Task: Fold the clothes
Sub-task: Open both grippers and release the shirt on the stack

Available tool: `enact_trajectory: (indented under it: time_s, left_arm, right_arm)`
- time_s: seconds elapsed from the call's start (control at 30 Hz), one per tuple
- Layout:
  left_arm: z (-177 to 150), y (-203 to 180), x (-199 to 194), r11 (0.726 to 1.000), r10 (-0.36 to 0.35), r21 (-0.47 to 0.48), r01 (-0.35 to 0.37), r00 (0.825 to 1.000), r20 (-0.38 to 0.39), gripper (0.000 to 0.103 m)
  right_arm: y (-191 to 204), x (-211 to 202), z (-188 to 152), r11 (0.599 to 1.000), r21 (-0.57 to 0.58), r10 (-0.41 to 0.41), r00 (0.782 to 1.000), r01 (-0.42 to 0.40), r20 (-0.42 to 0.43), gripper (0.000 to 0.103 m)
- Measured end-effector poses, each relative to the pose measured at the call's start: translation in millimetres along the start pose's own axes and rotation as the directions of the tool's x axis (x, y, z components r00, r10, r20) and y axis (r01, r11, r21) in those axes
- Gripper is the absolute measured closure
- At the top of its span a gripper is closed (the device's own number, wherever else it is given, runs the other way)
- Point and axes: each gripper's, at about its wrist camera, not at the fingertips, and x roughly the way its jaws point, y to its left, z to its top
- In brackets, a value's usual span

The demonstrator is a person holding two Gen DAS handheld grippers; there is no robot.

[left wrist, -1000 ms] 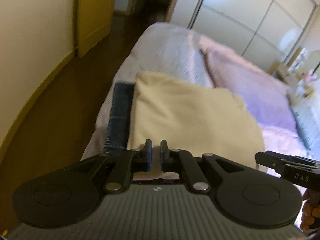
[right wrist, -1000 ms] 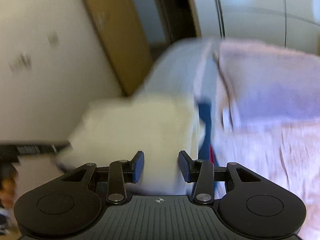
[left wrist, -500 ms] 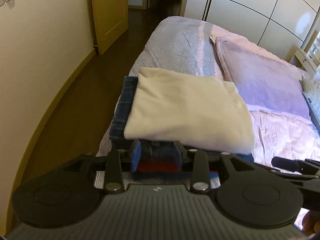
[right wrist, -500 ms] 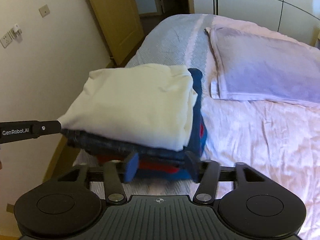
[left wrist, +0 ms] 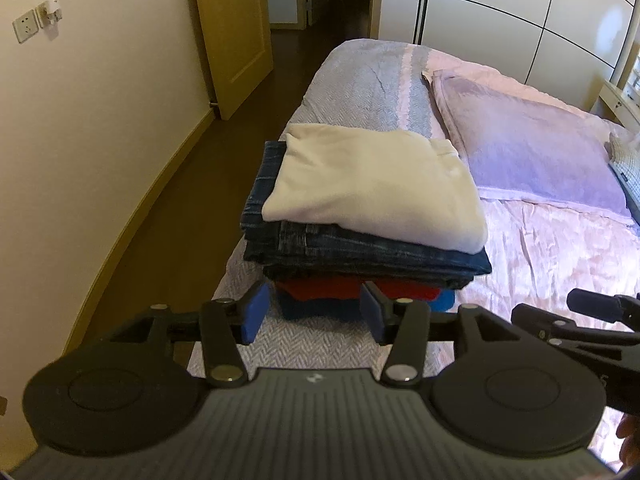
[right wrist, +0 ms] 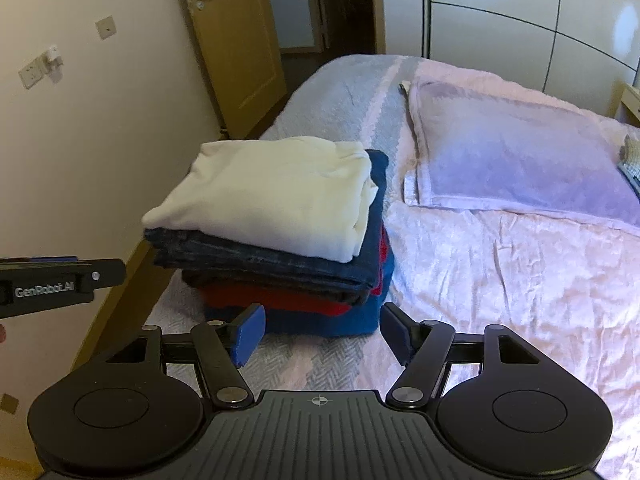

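A stack of folded clothes stands on the bed near its left edge. A cream folded garment [left wrist: 372,184] [right wrist: 276,196] lies on top. Under it are dark blue jeans [left wrist: 360,248] [right wrist: 260,264], a red garment [left wrist: 340,286] [right wrist: 280,298] and a blue garment [left wrist: 320,308] [right wrist: 320,320]. My left gripper [left wrist: 314,314] is open and empty, just short of the stack's near side. My right gripper [right wrist: 322,334] is open and empty, also just short of the stack. Each gripper shows at the edge of the other's view.
The bed has a pink sheet [right wrist: 500,292] and a grey herringbone cover [left wrist: 360,80]. A lilac pillow [left wrist: 528,148] lies right of the stack. A wall [left wrist: 80,140] and wooden door [left wrist: 236,32] stand on the left, with dark floor between. White wardrobe doors [right wrist: 520,20] are behind.
Both grippers have pulled back from the stack and opened wider. The left one was shut on the cream garment's edge a second ago and has let go. The cream garment now rests on the stack.
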Motion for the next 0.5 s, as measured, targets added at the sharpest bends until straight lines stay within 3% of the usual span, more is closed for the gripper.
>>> enact_trajectory:
  time_s: [0.27, 0.5]
  left_arm:
    - [-25, -6, -16, 1.0, 0.009, -0.002, -0.009, 1.0, 0.003, 0.054]
    - [-53, -14, -13, 1.0, 0.02, 0.011, -0.02, 0.999, -0.034, 0.054]
  right_arm:
    - [-11, -23, -23, 0.997, 0.068, 0.028, 0.999, -0.031, 0.035, 0.036]
    - [-18, -16, -42, 0.996, 0.087, 0.013, 0.999, -0.01, -0.035, 0.036]
